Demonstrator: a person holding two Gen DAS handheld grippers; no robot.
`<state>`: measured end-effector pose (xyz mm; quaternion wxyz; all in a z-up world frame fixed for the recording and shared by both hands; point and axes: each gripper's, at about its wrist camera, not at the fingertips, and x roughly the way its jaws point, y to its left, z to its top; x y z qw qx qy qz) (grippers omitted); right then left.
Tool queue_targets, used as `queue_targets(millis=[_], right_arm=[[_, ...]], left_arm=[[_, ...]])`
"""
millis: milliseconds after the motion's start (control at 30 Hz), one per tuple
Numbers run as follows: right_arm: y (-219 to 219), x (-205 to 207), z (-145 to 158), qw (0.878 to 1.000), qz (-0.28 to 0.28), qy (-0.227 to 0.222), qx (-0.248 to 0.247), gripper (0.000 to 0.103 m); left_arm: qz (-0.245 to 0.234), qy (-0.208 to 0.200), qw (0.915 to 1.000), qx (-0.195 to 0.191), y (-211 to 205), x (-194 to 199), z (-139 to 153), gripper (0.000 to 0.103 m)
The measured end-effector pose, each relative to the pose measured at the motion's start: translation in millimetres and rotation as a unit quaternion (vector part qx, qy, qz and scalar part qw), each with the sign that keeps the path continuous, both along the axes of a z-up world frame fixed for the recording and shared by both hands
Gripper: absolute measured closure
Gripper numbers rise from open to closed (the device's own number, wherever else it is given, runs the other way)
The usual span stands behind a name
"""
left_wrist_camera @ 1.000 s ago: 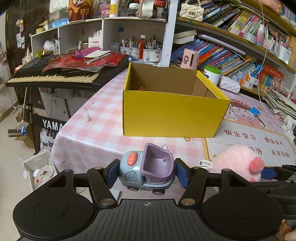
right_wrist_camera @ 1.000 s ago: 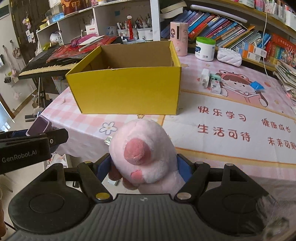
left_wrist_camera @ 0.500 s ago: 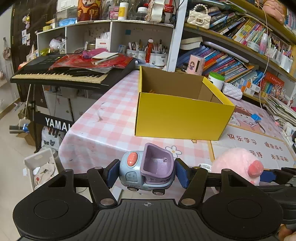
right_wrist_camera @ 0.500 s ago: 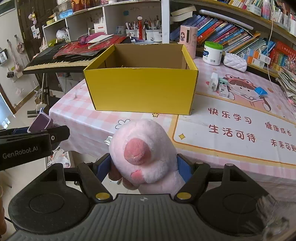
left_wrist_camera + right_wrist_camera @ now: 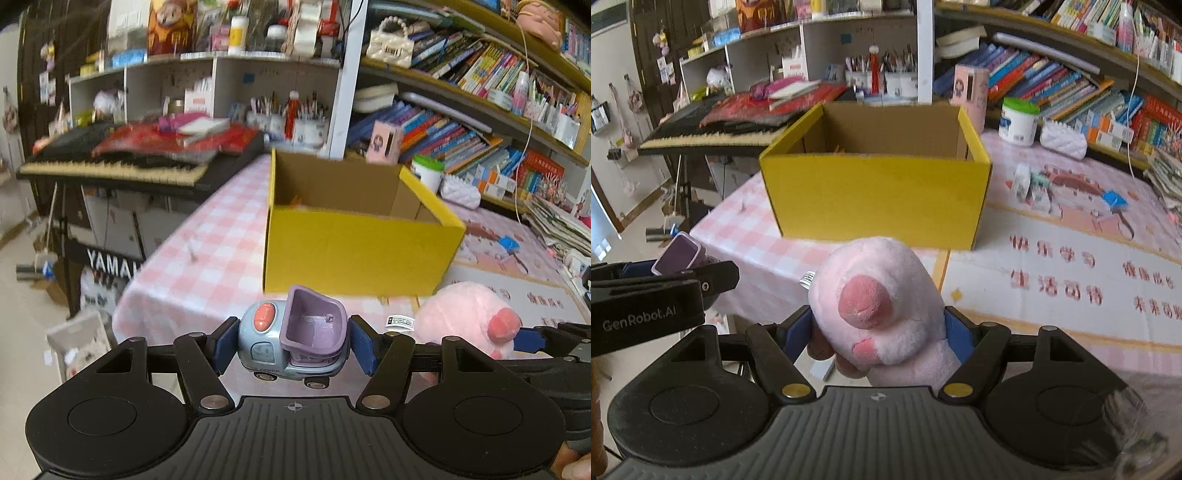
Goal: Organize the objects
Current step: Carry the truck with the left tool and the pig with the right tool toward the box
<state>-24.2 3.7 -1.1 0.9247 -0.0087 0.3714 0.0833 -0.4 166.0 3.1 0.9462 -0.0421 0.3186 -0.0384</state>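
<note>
My left gripper [image 5: 293, 345] is shut on a small blue toy truck [image 5: 291, 341] with a purple bucket, held in the air before the table's near edge. My right gripper [image 5: 879, 332] is shut on a pink plush pig [image 5: 882, 310], also held up off the table. The pig also shows at the right of the left wrist view [image 5: 469, 317], and the truck's purple bucket at the left of the right wrist view [image 5: 677, 253]. An open yellow cardboard box [image 5: 354, 243] [image 5: 879, 199] stands on the pink checked tablecloth ahead of both grippers.
A black keyboard [image 5: 118, 166] with red cloth stands left of the table. Bookshelves [image 5: 461, 122] run behind. A white jar [image 5: 1019, 120], a white pouch [image 5: 1063, 140] and small items [image 5: 1030, 184] lie on the printed mat [image 5: 1071, 266] right of the box.
Both grippers have pulled back and risen a little with their toys; the box and table look farther off. Both grips are unchanged.
</note>
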Motion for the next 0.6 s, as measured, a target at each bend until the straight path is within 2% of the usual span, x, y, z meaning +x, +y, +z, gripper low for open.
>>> queue_targets(millis=[300,467,600], right_arm=[[-10,47,34,0.996,-0.007,-0.084,0.002,0.030],[-20,87,55,0.992,-0.006,-0.127,0.003,0.030],[-28,124,67,0.988,0.003,-0.152,-0.006,0.030]], left_arm=[[0.022,-0.056,0.9982,0.003,-4,48,32,0.040],[0.030,-0.070,0.9971,0.009,-16,83,38,0.040],[0.034,-0.064,0.9973,0.014,-29,115,32,0.040]])
